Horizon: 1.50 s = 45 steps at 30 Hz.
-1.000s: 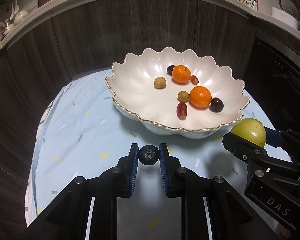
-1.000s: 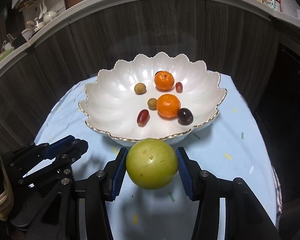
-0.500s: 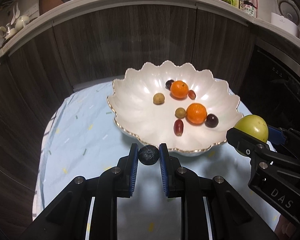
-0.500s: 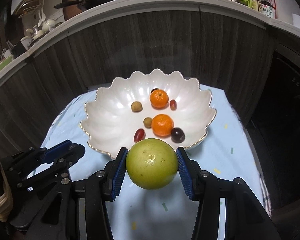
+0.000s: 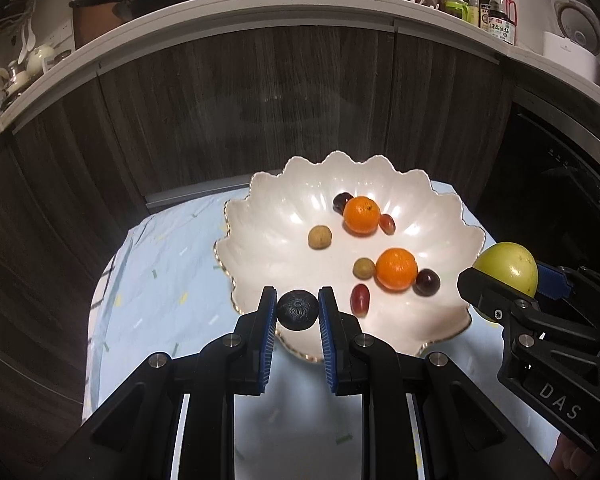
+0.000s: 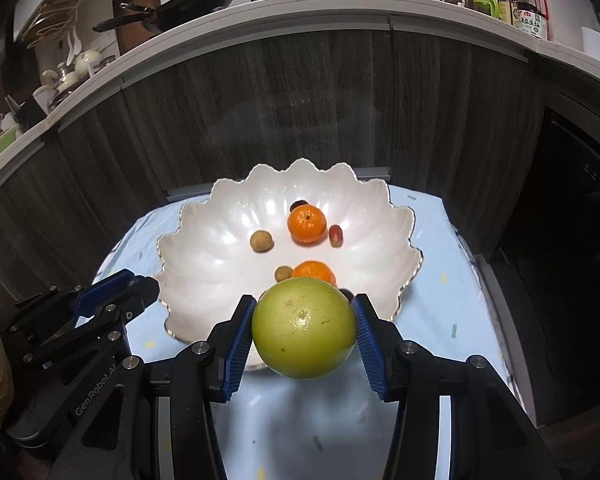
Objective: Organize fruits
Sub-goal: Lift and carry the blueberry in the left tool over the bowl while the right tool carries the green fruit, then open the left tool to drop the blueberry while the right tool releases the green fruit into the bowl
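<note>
Support surface: small table (image 5: 168,304), top fully covered.
Covering: pale blue cloth (image 6: 432,280) scattered with small yellow and green flecks; lightly creased; a checked edge shows at the left side in the left wrist view.
Item resting on cloth: one white scalloped bowl (image 5: 276,236) with a gold-edged rim, standing upright toward the far side of the table.
Other items directly on cloth: cannot be confirmed; the near part of the cloth is partly hidden in both views.
Surroundings: dark wood-grain cabinet fronts (image 5: 260,108) just behind the table.

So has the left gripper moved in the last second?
Yes. The left gripper, shut on the dark fruit, has risen and advanced: the bowl's near rim, earlier beyond its tips, now lies beneath them.
</note>
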{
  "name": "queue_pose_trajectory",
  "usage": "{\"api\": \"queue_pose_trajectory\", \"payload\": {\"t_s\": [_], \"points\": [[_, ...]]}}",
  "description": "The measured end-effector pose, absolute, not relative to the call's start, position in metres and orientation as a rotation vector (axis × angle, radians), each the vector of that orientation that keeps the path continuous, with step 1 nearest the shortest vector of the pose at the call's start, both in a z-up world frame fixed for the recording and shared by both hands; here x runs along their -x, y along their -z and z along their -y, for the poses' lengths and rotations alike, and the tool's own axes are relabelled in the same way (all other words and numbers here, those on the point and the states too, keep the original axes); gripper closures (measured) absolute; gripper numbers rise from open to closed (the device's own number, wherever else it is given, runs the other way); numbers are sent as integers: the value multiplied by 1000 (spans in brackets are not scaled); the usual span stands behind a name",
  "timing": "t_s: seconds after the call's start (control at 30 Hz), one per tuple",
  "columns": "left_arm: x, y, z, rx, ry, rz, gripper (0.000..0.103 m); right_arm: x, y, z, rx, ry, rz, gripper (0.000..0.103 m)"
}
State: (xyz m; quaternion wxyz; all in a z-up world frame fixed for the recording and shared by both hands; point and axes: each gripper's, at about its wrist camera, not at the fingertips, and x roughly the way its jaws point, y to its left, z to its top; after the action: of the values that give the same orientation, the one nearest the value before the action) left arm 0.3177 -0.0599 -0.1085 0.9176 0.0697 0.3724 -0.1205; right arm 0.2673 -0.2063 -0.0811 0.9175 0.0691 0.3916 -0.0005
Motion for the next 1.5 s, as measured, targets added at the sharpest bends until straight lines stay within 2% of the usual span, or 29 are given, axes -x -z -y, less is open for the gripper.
{"api": "queue_pose_trajectory", "payload": {"t_s": [0.93, 1.0, 1.03, 1.07, 1.13, 1.23, 1.33, 1.5], "points": [[-363, 147, 72, -144, 297, -864, 81, -307, 114, 208, -159, 3, -906, 53], [-363, 148, 73, -148, 295, -869, 71, -308, 116, 209, -160, 5, -913, 53], [-362, 148, 72, -147, 293, -867, 61, -308, 116, 209, -162, 4, -915, 53], [-362, 148, 72, -143, 289, -864, 55, -309, 117, 209, -162, 5, -917, 53], [-361, 147, 71, -139, 283, -866, 53, -310, 118, 210, -166, 6, -926, 52], [-360, 147, 69, -137, 268, -865, 47, -307, 116, 211, -165, 22, -911, 40], [-360, 146, 65, -125, 257, -866, 41, -307, 110, 211, -145, 37, -889, 34], [-357, 139, 62, -121, 227, -851, 31, -305, 102, 213, -143, 59, -867, 29]]}}
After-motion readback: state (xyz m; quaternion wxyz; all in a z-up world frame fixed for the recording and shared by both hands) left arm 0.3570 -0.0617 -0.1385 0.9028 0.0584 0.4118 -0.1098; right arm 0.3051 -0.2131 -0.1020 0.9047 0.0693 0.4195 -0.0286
